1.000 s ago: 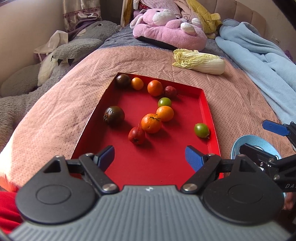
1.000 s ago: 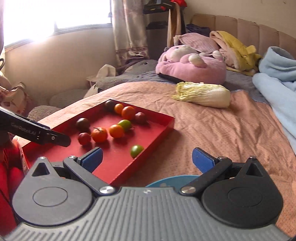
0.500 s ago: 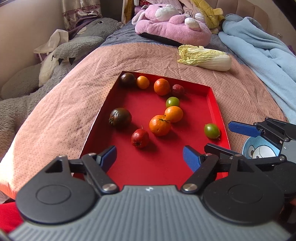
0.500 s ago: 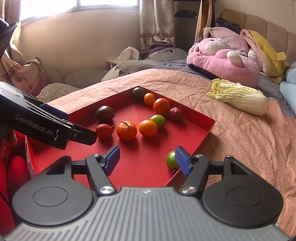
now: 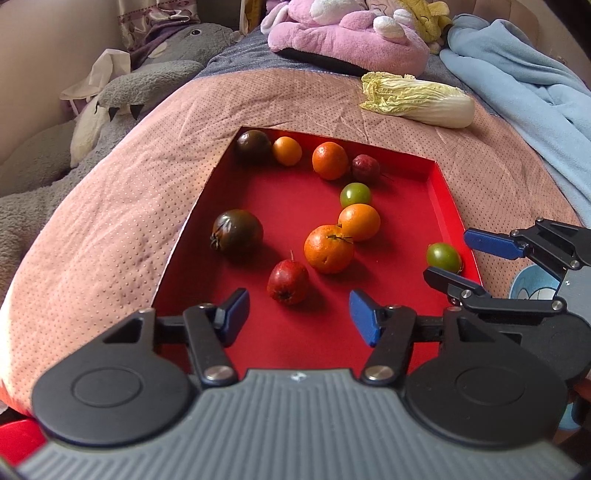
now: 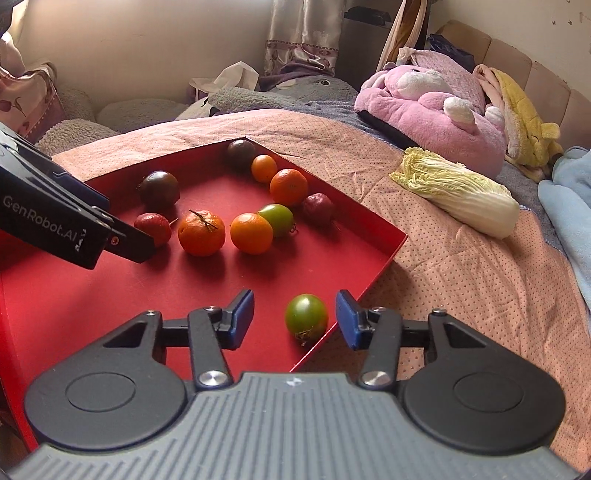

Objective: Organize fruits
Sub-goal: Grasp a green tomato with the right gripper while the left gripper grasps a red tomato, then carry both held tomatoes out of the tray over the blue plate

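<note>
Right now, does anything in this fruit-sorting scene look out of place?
Yes: a napa cabbage lies loose on the bedspread beyond the red tray, a vegetable apart from the fruits. Nothing looks spilled or damaged.

Napa cabbage (image 6: 458, 197), lying on the pink dotted bedspread (image 6: 461, 280). Pink plush rabbit (image 6: 428, 107) behind it, yellow plush (image 6: 524, 125) alongside. Grey plush (image 5: 147, 74) at the bed's left edge. Light blue blanket (image 5: 517, 81) on the right. Curtain (image 6: 299, 33) against the wall.
</note>
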`<action>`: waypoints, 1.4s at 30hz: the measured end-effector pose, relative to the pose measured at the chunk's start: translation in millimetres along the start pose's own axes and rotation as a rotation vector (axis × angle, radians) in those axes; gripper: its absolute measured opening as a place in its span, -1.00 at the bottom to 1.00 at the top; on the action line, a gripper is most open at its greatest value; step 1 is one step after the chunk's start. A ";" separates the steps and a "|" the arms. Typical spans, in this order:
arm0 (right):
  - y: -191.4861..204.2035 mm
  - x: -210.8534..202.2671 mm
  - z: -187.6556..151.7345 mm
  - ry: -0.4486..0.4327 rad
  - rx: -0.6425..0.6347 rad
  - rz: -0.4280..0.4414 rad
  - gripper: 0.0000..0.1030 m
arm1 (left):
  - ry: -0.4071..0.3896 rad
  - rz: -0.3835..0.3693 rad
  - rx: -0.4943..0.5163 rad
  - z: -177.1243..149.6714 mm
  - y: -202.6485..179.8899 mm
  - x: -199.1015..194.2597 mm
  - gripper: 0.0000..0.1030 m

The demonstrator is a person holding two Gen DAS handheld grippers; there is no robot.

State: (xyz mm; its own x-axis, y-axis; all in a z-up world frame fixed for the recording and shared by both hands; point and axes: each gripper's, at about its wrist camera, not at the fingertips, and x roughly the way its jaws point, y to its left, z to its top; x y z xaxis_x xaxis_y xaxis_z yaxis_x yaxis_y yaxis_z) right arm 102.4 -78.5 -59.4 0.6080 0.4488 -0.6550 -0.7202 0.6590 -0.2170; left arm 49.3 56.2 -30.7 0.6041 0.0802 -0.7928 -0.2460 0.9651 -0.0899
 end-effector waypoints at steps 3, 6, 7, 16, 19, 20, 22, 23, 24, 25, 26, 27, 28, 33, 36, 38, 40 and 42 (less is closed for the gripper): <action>6.9 7.8 1.9 0.022 -0.070 -0.034 -0.07 | 0.010 -0.009 -0.014 1.3 1.1 5.5 0.19; 16.0 15.4 1.5 0.043 -0.157 -0.061 -0.09 | 0.020 -0.011 -0.023 2.7 2.2 9.5 0.19; 18.9 18.3 0.6 0.053 -0.188 -0.067 -0.09 | 0.025 -0.009 -0.025 2.9 2.4 11.0 0.19; 6.6 28.1 5.9 0.069 -0.152 -0.040 -0.37 | 0.068 0.008 -0.047 6.9 6.6 26.9 0.19; 1.7 25.7 6.7 0.063 -0.096 -0.013 -0.38 | 0.059 0.026 -0.028 8.6 4.6 30.2 0.18; -2.3 23.5 7.2 0.061 -0.055 0.009 -0.38 | 0.056 0.032 -0.020 8.8 3.6 31.1 0.17; -7.8 18.3 8.1 0.050 0.007 0.042 -0.38 | 0.052 0.041 -0.001 8.7 1.6 31.6 -0.01; -10.1 15.8 8.4 0.049 0.032 0.060 -0.38 | 0.049 0.036 0.003 8.6 1.4 31.4 -0.08; -11.9 13.1 8.1 0.047 0.058 0.077 -0.38 | 0.045 0.028 0.004 8.4 1.4 31.2 -0.23; -13.1 10.8 7.4 0.047 0.076 0.091 -0.38 | 0.044 0.024 0.004 8.5 1.4 31.3 -0.29; -13.0 8.2 5.7 0.048 0.096 0.107 -0.38 | 0.043 0.023 0.006 8.5 1.4 31.4 -0.30; -12.7 5.8 3.6 0.048 0.114 0.120 -0.38 | 0.043 0.018 0.007 8.4 1.2 31.4 -0.37; -12.1 4.4 2.1 0.050 0.125 0.127 -0.38 | 0.042 0.012 0.007 8.4 1.0 31.3 -0.37; -7.5 -4.1 -8.0 0.059 0.188 0.174 -0.38 | 0.047 -0.014 0.001 4.8 0.9 26.5 -0.38; 2.2 -6.6 -11.1 0.061 0.131 0.162 -0.37 | 0.050 -0.012 0.004 3.0 0.6 25.6 -0.37; 6.5 -7.1 -11.0 0.064 0.100 0.145 -0.35 | 0.049 -0.005 0.019 2.2 -1.6 25.8 -0.37; 8.7 -6.9 -10.6 0.070 0.073 0.137 -0.35 | 0.047 -0.002 0.025 2.2 -2.6 26.2 -0.37; 12.0 -7.6 -10.2 0.081 0.037 0.131 -0.35 | 0.047 0.000 0.029 2.0 -2.9 26.2 -0.37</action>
State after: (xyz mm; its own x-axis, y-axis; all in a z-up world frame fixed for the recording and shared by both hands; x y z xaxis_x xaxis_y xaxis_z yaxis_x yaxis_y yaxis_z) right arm 85.7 -80.2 -64.4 0.4799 0.4833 -0.7322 -0.7778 0.6204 -0.1003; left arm 67.3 56.0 -50.1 0.5674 0.0688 -0.8206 -0.2238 0.9719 -0.0732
